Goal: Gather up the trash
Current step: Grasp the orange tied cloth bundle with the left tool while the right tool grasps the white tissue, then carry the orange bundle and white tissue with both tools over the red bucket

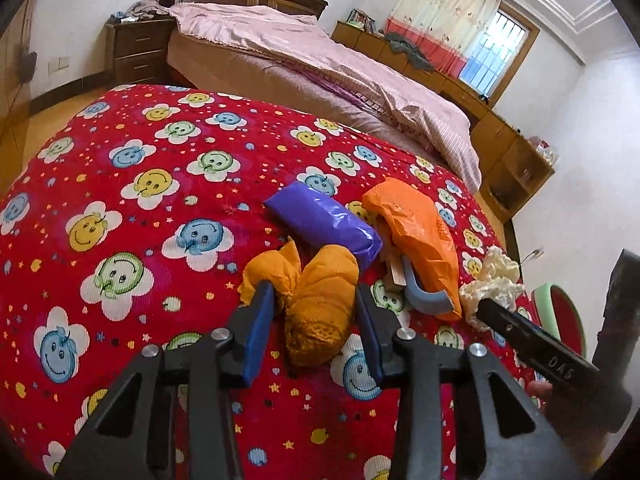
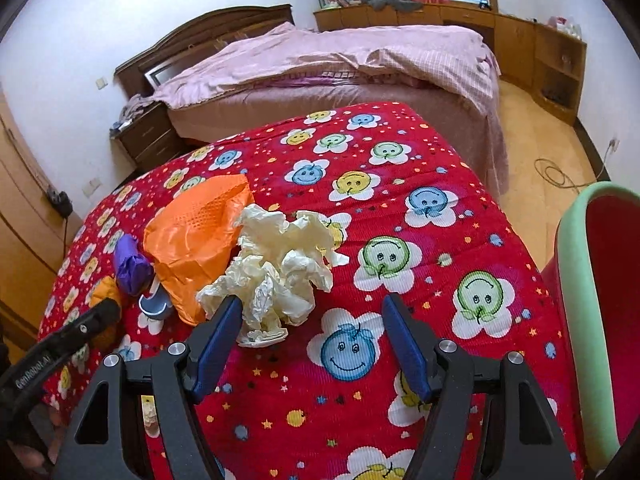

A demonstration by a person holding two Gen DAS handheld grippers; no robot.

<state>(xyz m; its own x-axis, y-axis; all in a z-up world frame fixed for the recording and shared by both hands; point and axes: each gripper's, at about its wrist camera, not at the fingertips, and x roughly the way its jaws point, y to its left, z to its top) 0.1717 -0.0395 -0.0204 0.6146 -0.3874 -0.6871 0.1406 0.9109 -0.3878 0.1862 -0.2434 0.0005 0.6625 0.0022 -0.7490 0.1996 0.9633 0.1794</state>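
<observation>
Open left gripper (image 1: 316,300) straddles lengthwise yellow wad (image 1: 320,308).

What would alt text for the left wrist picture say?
An open left gripper straddles a crumpled yellow-orange wad on a red smiley-flower cloth. Beyond lie a purple packet, an orange plastic bag and crumpled white paper.

One crumpled mustard-yellow paper wad (image 1: 320,304), one purple plastic packet (image 1: 324,224), one orange plastic bag (image 1: 416,228), one crumpled cream tissue clump (image 2: 280,268), one green-rimmed red bin (image 2: 592,300).
</observation>
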